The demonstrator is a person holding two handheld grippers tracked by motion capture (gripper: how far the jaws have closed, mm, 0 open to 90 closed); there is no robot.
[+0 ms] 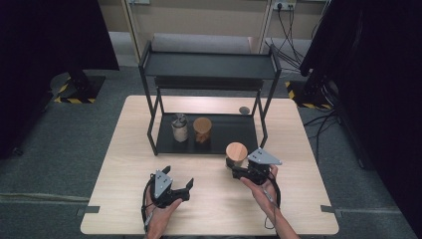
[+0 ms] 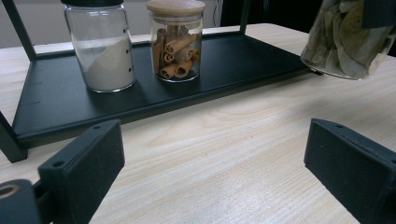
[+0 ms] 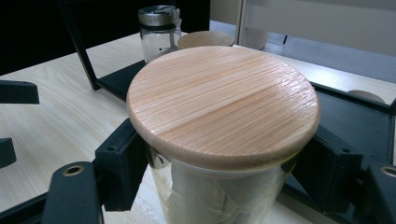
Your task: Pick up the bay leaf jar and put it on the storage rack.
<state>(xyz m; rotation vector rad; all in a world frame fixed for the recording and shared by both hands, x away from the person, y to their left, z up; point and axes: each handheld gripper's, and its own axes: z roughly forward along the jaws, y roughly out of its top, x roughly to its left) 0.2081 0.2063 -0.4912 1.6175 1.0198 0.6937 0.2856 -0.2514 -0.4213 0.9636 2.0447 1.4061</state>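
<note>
My right gripper (image 1: 239,167) is shut on a glass jar of dried leaves (image 1: 236,152) with a round wooden lid (image 3: 223,100), one black jaw on each side of the glass below the lid. In the left gripper view this jar (image 2: 348,39) hangs tilted, just above the table by the front right corner of the rack. The left gripper (image 1: 177,177) rests low over the near table, jaws wide apart and holding nothing (image 2: 219,158). On the black rack's lower shelf (image 2: 243,56) stand a white powder jar (image 2: 102,46) and a cinnamon stick jar (image 2: 176,39).
The black two-tier rack (image 1: 209,64) takes up the back half of the light wooden table (image 1: 124,149); the right half of its lower shelf is bare. A small grey disc (image 1: 244,110) lies behind the rack's right leg. Cables trail on the floor at the right.
</note>
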